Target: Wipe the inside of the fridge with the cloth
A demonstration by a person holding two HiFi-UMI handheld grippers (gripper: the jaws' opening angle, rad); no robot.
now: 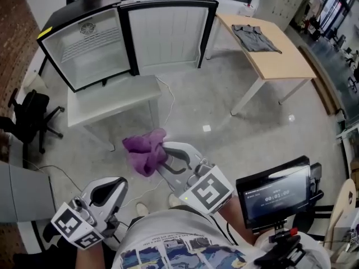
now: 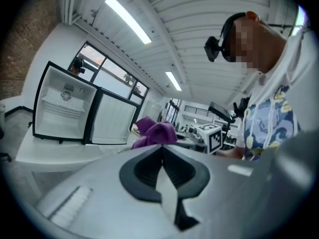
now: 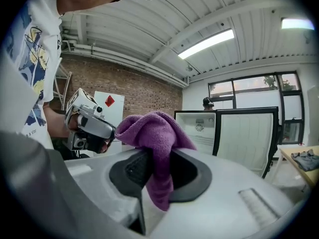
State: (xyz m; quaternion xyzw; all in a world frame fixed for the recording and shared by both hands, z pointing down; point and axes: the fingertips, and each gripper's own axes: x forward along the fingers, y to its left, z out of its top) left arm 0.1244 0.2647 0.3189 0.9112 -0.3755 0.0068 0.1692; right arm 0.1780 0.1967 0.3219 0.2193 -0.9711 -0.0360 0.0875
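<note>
Head view looks steeply down on the right gripper point(image 1: 163, 159), held out in front of the person with its jaws clamped on a bunched purple cloth point(image 1: 144, 152) — the cloth hangs in the air above the concrete floor, well short of the fridge point(image 1: 84, 46). The right gripper view confirms the hold: the cloth is pinched between the two jaws, a fold mounded above them and a tail drooping below.

The left gripper point(image 1: 110, 190) sits lower and closer to the person's body, apart from the cloth. In the left gripper view its jaws are pressed together with nothing between them.

The fridge stands on a low white desk point(image 1: 115, 102) at the far left, its door point(image 1: 164, 32) swung wide open beside it — the white interior shows a wire shelf and a round fan grille on the back wall. To the right, a wooden desk point(image 1: 280, 63) carries a grey garment point(image 1: 255, 38). A black office chair point(image 1: 28, 116) stands at the left edge.
</note>
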